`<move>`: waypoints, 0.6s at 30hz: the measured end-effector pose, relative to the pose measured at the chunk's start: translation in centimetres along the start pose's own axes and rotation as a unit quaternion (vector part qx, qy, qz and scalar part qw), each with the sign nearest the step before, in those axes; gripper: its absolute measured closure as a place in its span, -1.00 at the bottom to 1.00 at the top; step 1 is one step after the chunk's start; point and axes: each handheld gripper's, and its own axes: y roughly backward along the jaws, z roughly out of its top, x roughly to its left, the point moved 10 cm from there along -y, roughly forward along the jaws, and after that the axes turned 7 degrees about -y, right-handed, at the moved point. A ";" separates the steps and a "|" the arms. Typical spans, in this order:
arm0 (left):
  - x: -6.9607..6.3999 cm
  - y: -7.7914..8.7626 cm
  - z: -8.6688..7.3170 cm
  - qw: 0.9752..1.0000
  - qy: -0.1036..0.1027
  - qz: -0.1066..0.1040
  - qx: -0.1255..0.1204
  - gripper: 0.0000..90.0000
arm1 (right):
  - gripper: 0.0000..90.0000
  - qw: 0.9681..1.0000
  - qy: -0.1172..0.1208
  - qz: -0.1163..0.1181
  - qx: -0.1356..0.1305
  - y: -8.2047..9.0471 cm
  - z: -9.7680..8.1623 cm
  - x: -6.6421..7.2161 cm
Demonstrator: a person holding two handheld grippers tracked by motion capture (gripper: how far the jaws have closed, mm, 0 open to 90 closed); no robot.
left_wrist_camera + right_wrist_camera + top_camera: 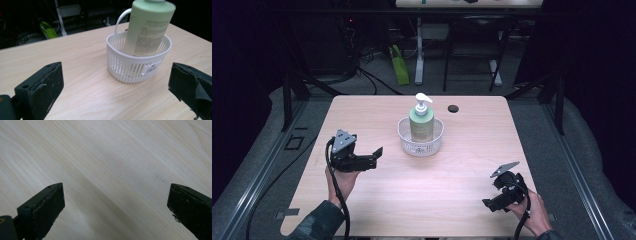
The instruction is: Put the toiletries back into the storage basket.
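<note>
Your left gripper [374, 155], jaws wide apart & empty, sits nearer the upright pump bottle [421, 122] in its white basket [420, 145], mid-table, ahead and to its right. Right gripper [492, 200], jaws also apart, faces bare table [112, 170].

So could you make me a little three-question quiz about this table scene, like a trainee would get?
1. True or false: the green plastic pump bottle stands inside the white slotted plastic basket.
2. Which black two-jaw gripper is nearer the basket: left gripper or right gripper?
3. What sits on the pale wooden table behind the basket, to its right?

Key: 1 true. 2 left gripper. 3 a small dark round disc.
</note>
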 end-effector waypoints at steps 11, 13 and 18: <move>1.3 -1.2 -2.0 0.999 0.028 -0.003 0.026 -1.00 | -0.98 1.000 0.000 0.001 0.002 0.0 -0.2 -0.2; 1.4 -1.4 -2.2 0.999 0.031 -0.005 0.030 -1.00 | -0.98 1.000 0.000 0.000 0.002 0.0 -0.1 -0.2; 1.9 -1.6 -2.6 0.999 0.028 -0.003 0.036 -1.00 | -0.99 1.000 0.000 -0.001 0.003 -0.1 -0.1 -0.2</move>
